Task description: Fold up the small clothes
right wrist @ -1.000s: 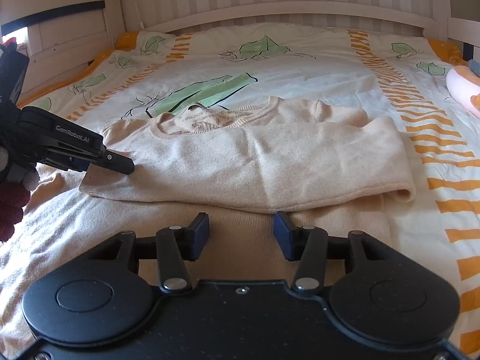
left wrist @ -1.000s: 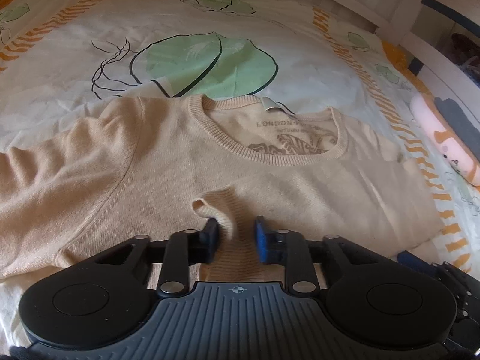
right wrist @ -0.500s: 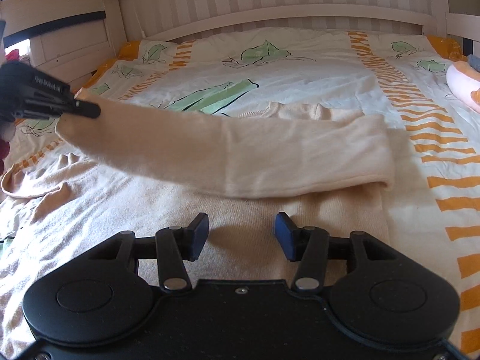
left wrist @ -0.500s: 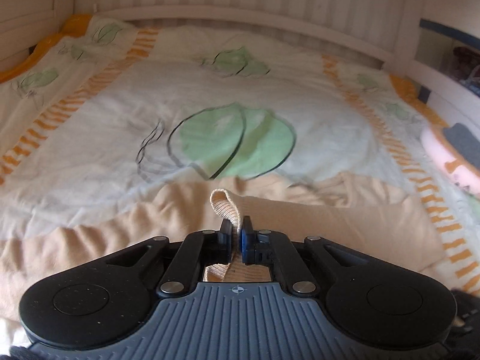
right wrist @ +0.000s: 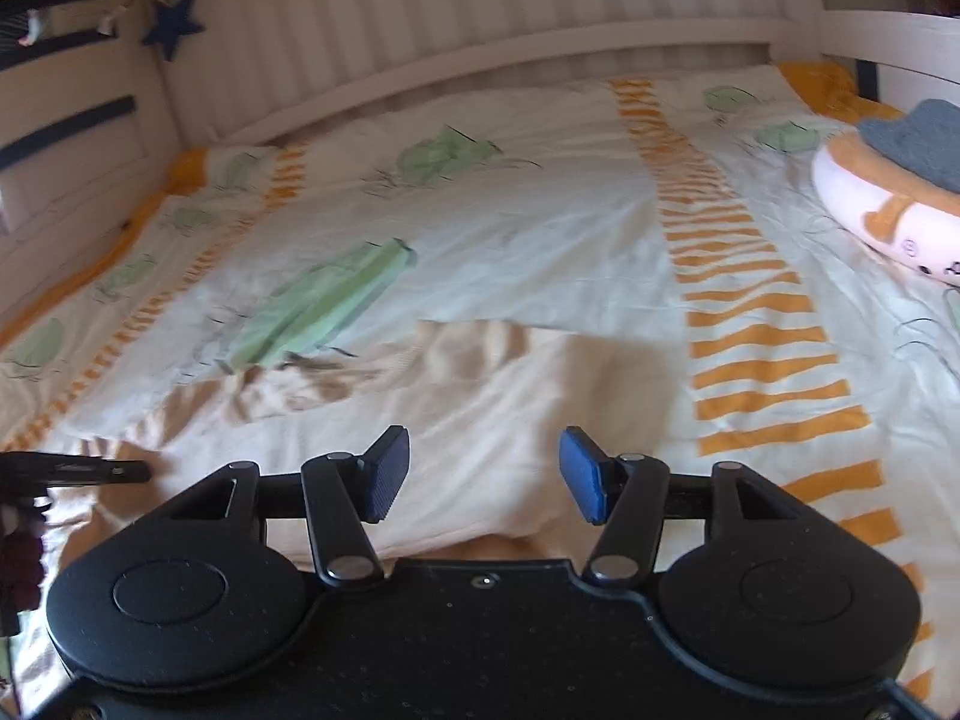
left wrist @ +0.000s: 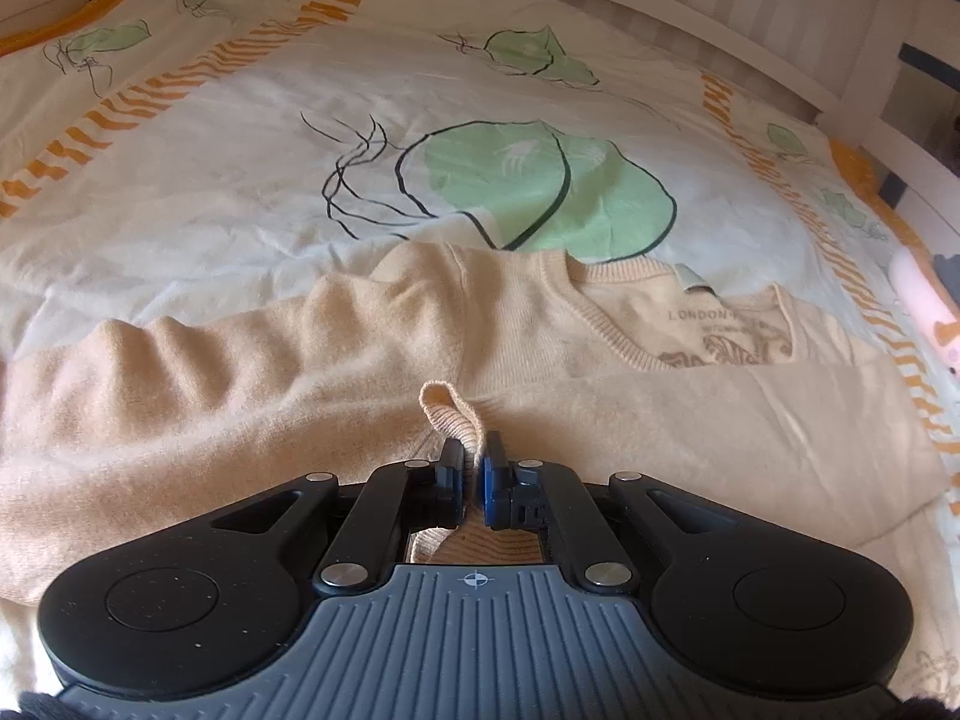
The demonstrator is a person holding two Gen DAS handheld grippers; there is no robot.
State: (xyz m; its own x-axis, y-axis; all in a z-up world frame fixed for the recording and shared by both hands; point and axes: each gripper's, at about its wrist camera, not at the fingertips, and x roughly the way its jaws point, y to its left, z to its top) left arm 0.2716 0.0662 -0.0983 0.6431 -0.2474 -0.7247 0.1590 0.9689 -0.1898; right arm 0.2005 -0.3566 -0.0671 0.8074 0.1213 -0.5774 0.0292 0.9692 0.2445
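Beige knit sweater lies spread on the leaf-print bedcover; your left gripper pinches its ribbed sleeve cuff. On your right view, your right gripper hangs over the sweater, jaws opening, nothing between.

The right gripper hangs above the beige sweater on the bed, its blue fingers opening with nothing between them; the picture is blurred. At the left edge the left gripper reaches in over the sweater; a plush toy lies far right.
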